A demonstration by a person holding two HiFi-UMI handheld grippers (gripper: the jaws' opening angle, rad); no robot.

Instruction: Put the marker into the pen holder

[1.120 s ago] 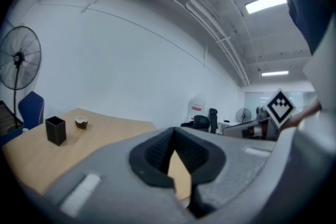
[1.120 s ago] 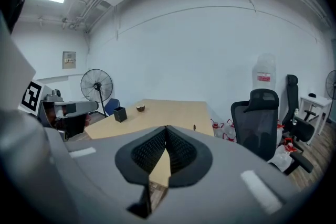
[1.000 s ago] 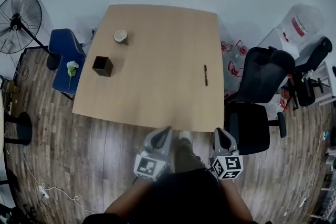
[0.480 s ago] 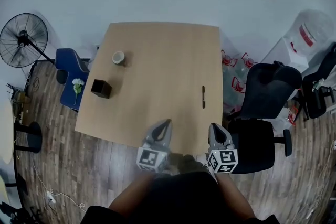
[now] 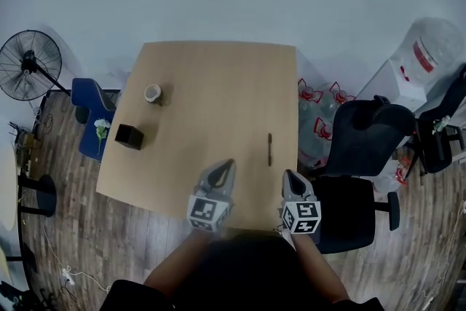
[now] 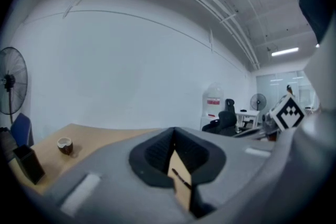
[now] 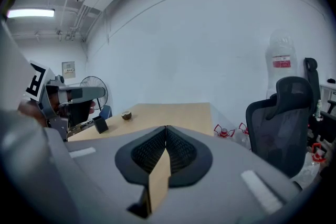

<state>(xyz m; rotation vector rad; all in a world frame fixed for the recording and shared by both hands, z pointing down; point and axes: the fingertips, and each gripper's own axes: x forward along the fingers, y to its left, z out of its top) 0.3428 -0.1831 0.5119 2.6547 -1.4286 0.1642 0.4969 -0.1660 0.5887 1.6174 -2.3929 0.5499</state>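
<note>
A dark marker lies on the light wooden table, near its right edge. The black square pen holder stands near the left edge, and also shows in the left gripper view and the right gripper view. My left gripper hovers over the table's near edge, shut and empty; through the slit under its pads I see the marker. My right gripper is beside it, just below and right of the marker, also shut with nothing in it.
A small brown cup sits behind the pen holder. A blue chair and a standing fan are left of the table. Black office chairs, packed water bottles and a large water jug crowd the right side.
Both grippers have moved forward from over the floor to the table's near edge. The table sits nearer in the head view, and the marker is now close ahead of the right gripper.
</note>
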